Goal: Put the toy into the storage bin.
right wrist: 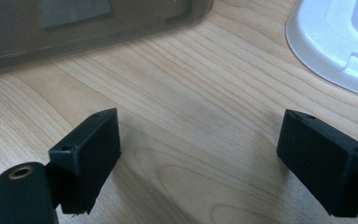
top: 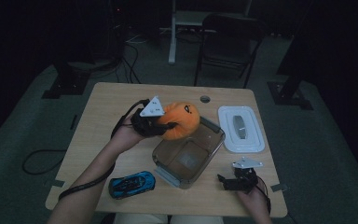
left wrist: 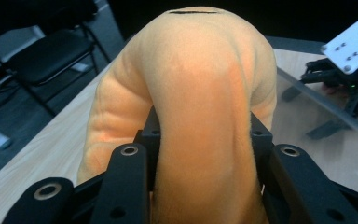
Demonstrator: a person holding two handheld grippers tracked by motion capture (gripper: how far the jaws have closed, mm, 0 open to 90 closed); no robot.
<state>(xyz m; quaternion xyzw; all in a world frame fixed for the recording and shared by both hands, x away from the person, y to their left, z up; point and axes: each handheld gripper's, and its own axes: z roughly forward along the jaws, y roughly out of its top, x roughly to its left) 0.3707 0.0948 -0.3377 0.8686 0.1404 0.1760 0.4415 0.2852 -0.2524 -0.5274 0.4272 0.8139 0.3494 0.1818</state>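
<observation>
Black jaws of left tool [left wrist: 200,154] clamped on orange pumpkin plush [top: 182,120], held aloft just over far rim of clear open container [top: 189,156] — transfer step under way. Next: lower into container, then release. Right tool [top: 228,181] open — holding nothing, low over counter [top: 116,100].

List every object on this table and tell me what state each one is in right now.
Orange plush pumpkin toy: clamped, lifted over the box's edge.
Clear smoky plastic box: uncovered, empty.
White plastic lid: off, flat on the table.
Blue toy car: on its wheels, untouched.
Left gripper: shut on the pumpkin.
Right gripper: jaws open, empty.
</observation>
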